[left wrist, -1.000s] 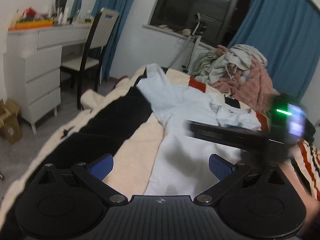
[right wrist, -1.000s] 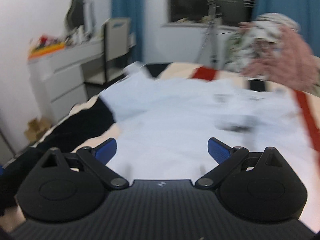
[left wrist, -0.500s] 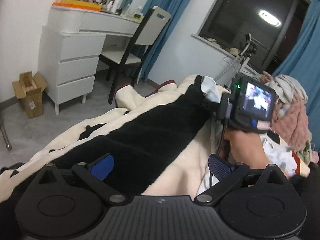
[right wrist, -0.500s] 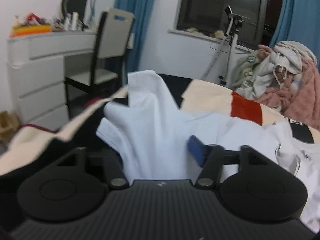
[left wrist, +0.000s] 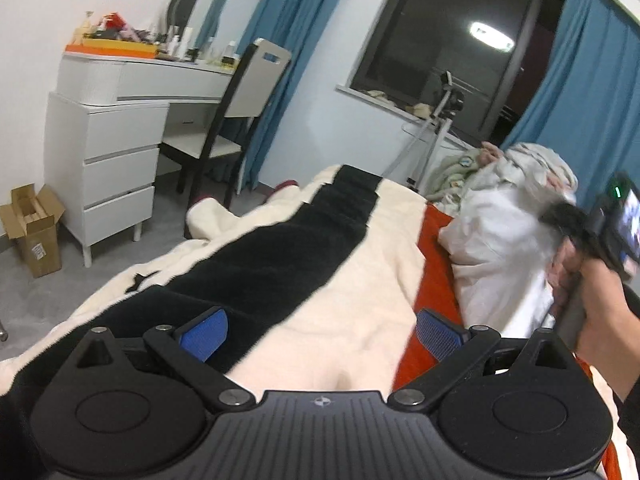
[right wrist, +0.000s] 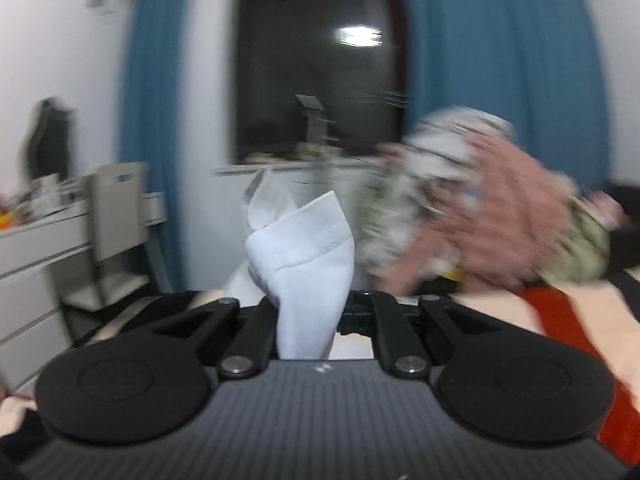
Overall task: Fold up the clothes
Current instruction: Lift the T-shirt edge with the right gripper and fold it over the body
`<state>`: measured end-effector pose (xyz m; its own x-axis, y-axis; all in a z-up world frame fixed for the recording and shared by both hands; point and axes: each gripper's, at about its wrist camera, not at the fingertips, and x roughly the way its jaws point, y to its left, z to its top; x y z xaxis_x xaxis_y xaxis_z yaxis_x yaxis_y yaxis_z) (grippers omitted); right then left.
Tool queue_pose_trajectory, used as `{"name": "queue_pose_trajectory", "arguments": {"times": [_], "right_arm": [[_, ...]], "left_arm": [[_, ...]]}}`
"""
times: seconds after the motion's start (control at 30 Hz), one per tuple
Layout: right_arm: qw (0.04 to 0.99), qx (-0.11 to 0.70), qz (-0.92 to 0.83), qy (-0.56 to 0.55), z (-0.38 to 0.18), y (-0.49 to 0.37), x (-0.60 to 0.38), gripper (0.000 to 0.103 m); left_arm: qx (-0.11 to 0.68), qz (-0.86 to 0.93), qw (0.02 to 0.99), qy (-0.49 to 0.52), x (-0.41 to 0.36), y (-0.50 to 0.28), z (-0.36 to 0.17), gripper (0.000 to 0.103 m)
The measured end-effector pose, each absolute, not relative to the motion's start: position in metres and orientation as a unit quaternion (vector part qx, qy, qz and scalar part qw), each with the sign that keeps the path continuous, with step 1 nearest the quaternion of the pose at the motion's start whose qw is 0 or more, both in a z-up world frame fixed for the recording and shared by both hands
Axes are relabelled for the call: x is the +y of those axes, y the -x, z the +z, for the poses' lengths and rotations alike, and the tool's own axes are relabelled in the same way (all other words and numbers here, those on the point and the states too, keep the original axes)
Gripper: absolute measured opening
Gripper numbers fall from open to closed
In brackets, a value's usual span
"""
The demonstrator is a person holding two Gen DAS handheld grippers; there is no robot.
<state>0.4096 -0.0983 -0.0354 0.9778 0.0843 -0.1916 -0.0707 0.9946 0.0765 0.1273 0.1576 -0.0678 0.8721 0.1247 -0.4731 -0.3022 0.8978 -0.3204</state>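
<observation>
Shirt [right wrist: 308, 264] pinched in R gripper [right wrist: 310, 316], raised near level

left wrist: sitting low over the striped blanket [left wrist: 360, 280], facing the window [left wrist: 452, 48].
right wrist: facing that window [right wrist: 316, 72], blurred.
shared: clothes pile [left wrist: 520, 168].

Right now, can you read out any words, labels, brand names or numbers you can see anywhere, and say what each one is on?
No text can be read in either view.
cardboard box: a label low on its front, print too small to read.
left gripper: a small round emblem on its body, no letters.
small screen on the right-hand device: lit, picture blurred.
white garment: no print visible.
</observation>
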Motion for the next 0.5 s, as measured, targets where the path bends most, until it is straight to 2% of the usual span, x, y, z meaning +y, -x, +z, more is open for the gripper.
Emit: {"name": "queue_pose_trajectory", "arguments": {"times": [0.07, 0.17, 0.23, 0.3, 0.33, 0.5], "right_arm": [[0.99, 0.126, -0.002, -0.062, -0.05, -0.415, -0.14, 0.008], [0.976, 0.191, -0.032, -0.103, -0.089, -0.429, -0.188, 0.014], [0.967, 0.226, -0.039, -0.115, -0.108, -0.433, -0.204, 0.037], [0.963, 0.238, -0.047, -0.118, -0.12, -0.429, -0.215, 0.086], [0.966, 0.225, -0.043, -0.119, -0.12, -0.423, -0.218, 0.092], [0.976, 0.198, -0.018, -0.087, -0.103, -0.386, -0.219, 0.09]], "left_arm": [[0.229, 0.102, 0.95, 0.187, 0.15, -0.128, -0.069, 0.101], [0.239, 0.086, 0.953, 0.164, 0.139, -0.135, -0.075, 0.102], [0.245, 0.077, 0.954, 0.153, 0.133, -0.14, -0.079, 0.102], [0.245, 0.072, 0.956, 0.143, 0.127, -0.143, -0.081, 0.102], [0.244, 0.071, 0.957, 0.138, 0.125, -0.144, -0.082, 0.102], [0.243, 0.06, 0.96, 0.128, 0.116, -0.148, -0.083, 0.101]]}}
